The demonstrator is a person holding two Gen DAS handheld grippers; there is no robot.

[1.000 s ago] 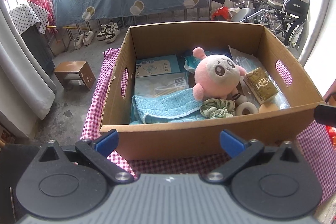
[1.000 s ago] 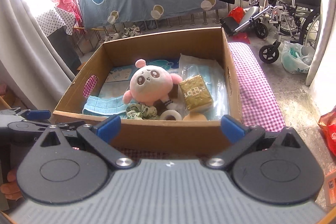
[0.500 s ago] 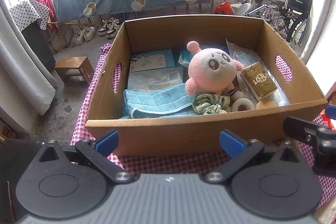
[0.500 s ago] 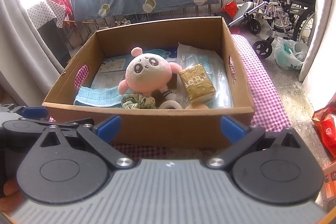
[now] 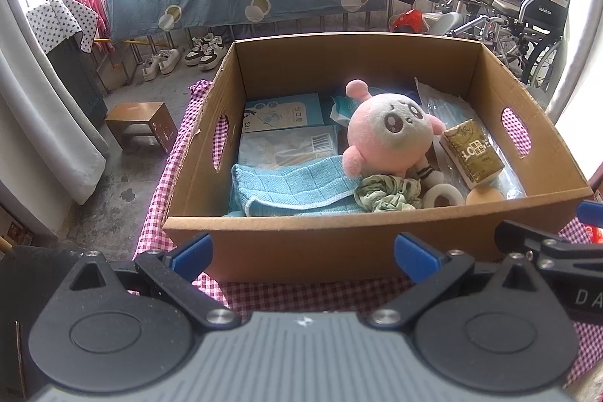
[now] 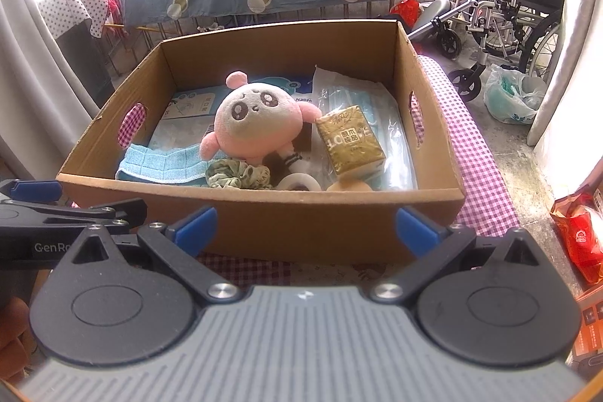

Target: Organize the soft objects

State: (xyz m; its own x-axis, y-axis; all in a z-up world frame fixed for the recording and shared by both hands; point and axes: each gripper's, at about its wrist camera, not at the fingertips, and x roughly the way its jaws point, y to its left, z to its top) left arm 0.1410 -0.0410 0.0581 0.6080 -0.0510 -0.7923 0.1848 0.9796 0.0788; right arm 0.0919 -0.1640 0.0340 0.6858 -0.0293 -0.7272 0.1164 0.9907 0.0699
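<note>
Soft objects all lie inside the brown cardboard box [image 5: 339, 247]. Our left gripper [image 5: 303, 253] and right gripper [image 6: 305, 225] hold their fingers apart and empty, just short of its near wall. This fits either sorting about to start or a finished load. The round pink plush toy [image 5: 388, 134], blue knitted cloth [image 5: 290, 187], green fabric scrunchie [image 5: 388, 193], gold tissue pack [image 6: 348, 144] and white tape roll [image 5: 441, 196] crowd together.
</note>
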